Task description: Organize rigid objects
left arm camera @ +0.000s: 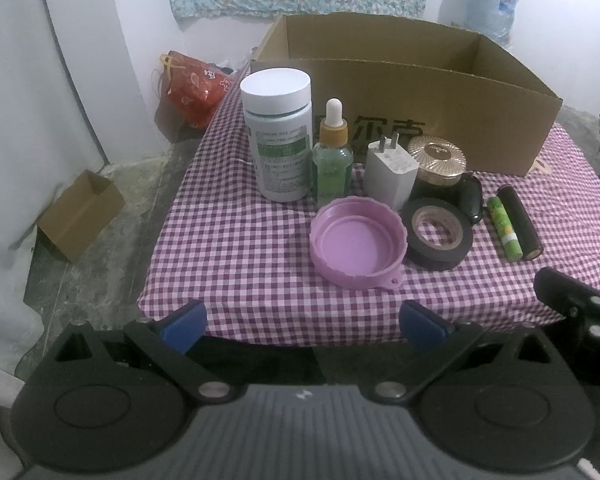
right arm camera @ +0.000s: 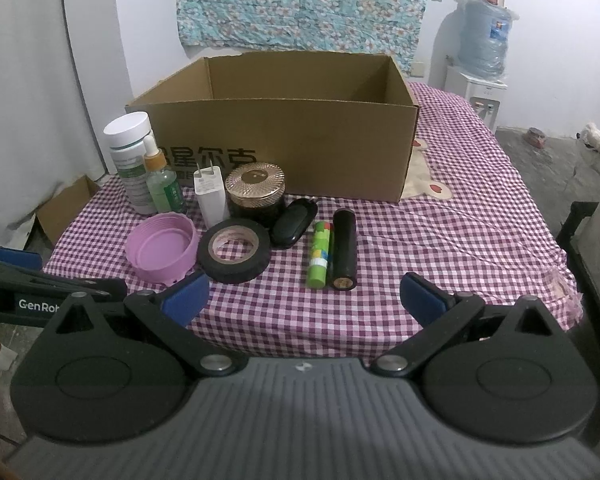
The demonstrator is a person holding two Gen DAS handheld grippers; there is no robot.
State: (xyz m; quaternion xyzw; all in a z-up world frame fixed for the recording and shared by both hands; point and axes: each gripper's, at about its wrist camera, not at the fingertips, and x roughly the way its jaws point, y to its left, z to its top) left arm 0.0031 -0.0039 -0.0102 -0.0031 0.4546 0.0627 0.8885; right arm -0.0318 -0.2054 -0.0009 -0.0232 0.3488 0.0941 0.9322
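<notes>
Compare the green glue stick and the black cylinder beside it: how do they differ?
The green glue stick is slimmer and shorter than the black cylinder. The glue stick is bright green with a multicoloured label; the cylinder is plain black with a coppery end cap facing the camera. Both lie flat, side by side and roughly parallel, on the checked cloth in front of the cardboard box.

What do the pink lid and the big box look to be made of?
Pink lid: likely moulded plastic, matte, with threaded ridges inside and a scalloped rim. Big box: brown corrugated cardboard, dull finish, with raw cut top edges and printed characters.
</notes>
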